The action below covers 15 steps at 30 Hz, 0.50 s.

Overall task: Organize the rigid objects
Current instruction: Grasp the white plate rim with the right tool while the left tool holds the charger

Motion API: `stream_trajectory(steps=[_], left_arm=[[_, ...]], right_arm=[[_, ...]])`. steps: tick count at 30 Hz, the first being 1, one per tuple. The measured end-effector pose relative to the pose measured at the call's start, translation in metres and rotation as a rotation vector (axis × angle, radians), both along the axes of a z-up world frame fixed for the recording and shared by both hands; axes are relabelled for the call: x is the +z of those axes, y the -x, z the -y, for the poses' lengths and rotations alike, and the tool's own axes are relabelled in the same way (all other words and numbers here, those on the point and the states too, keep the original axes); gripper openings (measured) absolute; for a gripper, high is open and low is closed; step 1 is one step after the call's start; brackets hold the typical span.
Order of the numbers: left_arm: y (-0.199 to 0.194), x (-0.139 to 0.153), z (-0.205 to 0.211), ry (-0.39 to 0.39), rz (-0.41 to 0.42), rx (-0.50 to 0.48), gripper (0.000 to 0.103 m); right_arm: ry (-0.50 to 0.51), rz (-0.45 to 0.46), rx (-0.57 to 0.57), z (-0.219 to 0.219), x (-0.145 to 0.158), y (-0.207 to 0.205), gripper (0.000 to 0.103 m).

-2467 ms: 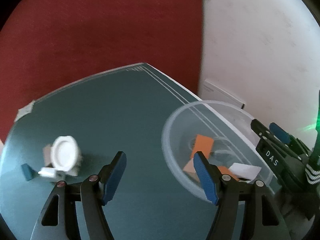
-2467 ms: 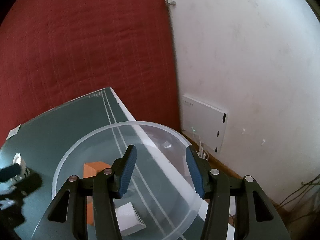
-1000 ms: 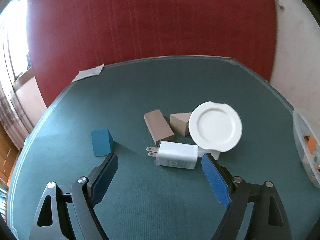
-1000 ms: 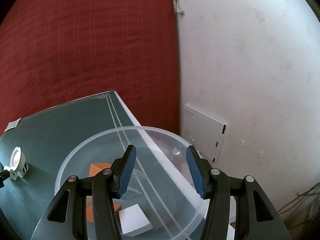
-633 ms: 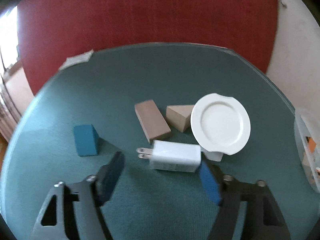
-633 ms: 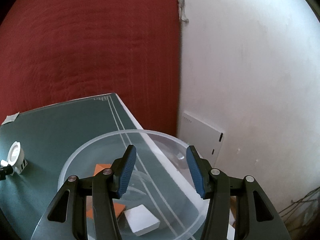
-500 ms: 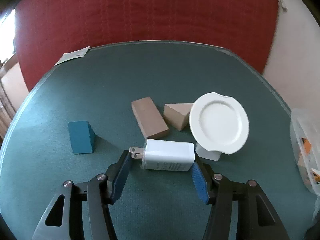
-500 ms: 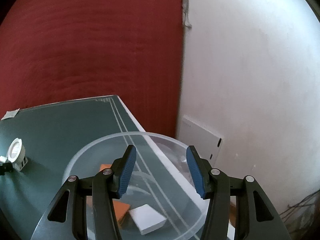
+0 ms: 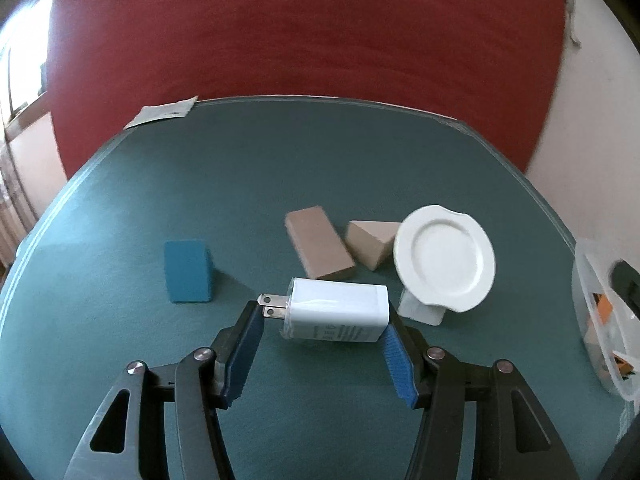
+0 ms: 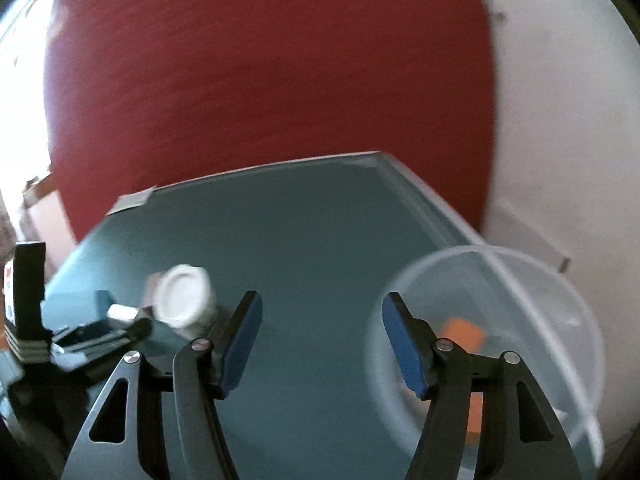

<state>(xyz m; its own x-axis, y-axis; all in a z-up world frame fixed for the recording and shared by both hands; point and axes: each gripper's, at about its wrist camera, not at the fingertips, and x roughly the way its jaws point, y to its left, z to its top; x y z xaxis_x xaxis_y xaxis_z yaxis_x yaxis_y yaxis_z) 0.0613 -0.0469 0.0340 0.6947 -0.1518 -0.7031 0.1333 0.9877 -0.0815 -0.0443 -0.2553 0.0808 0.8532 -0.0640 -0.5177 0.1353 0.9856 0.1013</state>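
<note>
At lower centre of the left wrist view, the left gripper [image 9: 322,334] clamped its ribbed blue pads [image 9: 396,356] on a glossy white charger [image 9: 338,312] (metal prongs leftward) above the green felt table [image 9: 280,184]; the right gripper [image 10: 320,340], jaws just widening, held nothing beside the clear plastic bowl [image 10: 560,280] at lower right.
</note>
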Motion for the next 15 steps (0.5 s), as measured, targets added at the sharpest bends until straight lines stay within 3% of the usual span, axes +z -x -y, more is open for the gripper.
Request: stream_trajectory(steps=[6,15], left_arm=[[0.005,0.004,-0.022,-0.038,0.031,0.048,0.061],[0.009,0.006,-0.046,-0.026,0.045,0.070,0.061]], right_arm=[[-0.020,-0.066,0.150,-0.046,-0.008,-0.041,0.064],[-0.061,-0.150,0.214,-0.078,-0.026,-0.079,0.071]])
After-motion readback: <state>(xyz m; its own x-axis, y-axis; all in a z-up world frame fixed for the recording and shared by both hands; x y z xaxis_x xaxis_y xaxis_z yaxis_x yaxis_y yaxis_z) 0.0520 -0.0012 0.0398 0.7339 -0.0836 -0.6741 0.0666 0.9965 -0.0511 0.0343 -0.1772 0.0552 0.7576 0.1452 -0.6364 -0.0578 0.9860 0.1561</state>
